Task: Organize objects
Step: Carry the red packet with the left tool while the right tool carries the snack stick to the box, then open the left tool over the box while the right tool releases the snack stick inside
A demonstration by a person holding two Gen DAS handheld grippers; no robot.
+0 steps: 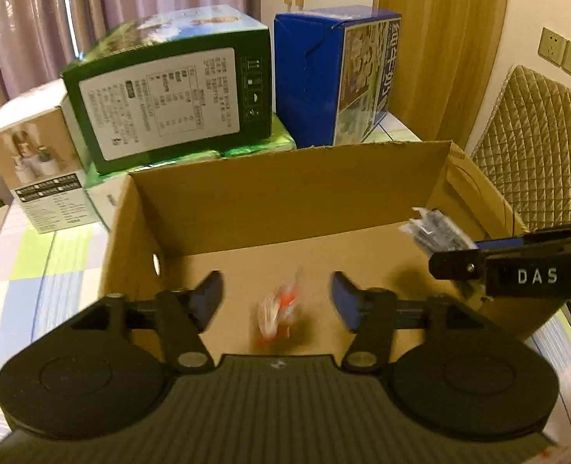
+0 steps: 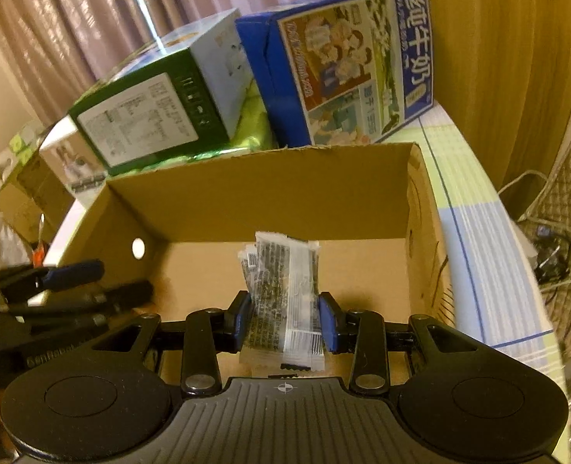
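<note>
**Both grippers over the cardboard box**

Your right gripper (image 2: 285, 315) pinches a printed sachet (image 2: 283, 301) upright above the cardboard box (image 1: 285, 193), near its right wall. Your left gripper (image 1: 277, 295) hangs spread above the box floor, with a blurred orange-and-white packet (image 1: 277, 309) between its fingers.

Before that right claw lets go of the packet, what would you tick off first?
1. Packet pinched between the right claw fingers: ok.
2. Packet over the open cardboard box, not outside it: ok.
3. Left claw open and holding nothing: ok.
4. Orange-and-white packet already in the box, clear of the drop spot: cannot tell, blurred.
5. Claws apart from each other: ok.
6. Height above the box floor: cannot tell.
</note>
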